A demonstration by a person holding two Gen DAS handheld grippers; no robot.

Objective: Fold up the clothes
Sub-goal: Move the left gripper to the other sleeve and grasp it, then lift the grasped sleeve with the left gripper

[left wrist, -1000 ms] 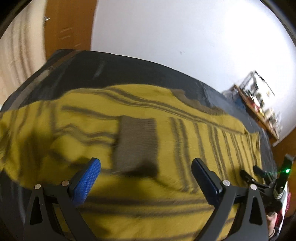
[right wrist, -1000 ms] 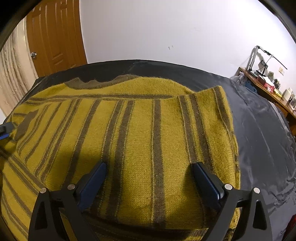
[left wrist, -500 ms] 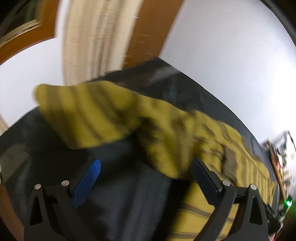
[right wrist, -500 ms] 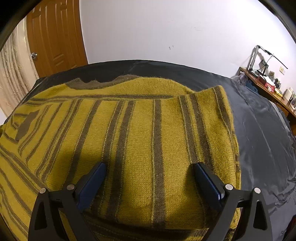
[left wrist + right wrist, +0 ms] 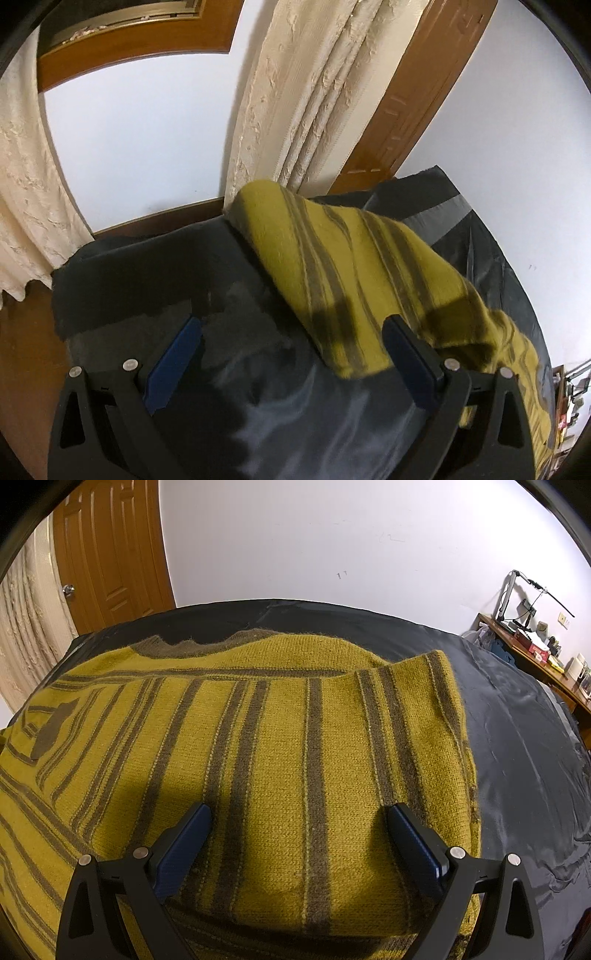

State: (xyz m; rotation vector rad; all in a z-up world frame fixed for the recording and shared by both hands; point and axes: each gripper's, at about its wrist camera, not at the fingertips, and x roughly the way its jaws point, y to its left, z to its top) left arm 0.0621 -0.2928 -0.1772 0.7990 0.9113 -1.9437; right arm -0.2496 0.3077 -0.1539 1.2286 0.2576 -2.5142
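1. Bed with black sheet [image 5: 517, 738]: carries everything.
2. Mustard-yellow knit sweater with brown stripes [image 5: 295, 738]: spread on the sheet, right sleeve folded over the body; left sleeve [image 5: 351, 266] stretched out flat.
3. Right claw [image 5: 299, 845]: jaws spread wide, over the sweater, gripping nothing.
4. Left claw [image 5: 291, 358]: jaws wide, empty, near the left sleeve's cuff.

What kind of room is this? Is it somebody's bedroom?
Probably a bedroom at home. A yellow striped sweater lies on a wide surface under a dark sheet, likely a bed. There is a wooden door, cream curtains, and a cluttered desk by the wall.
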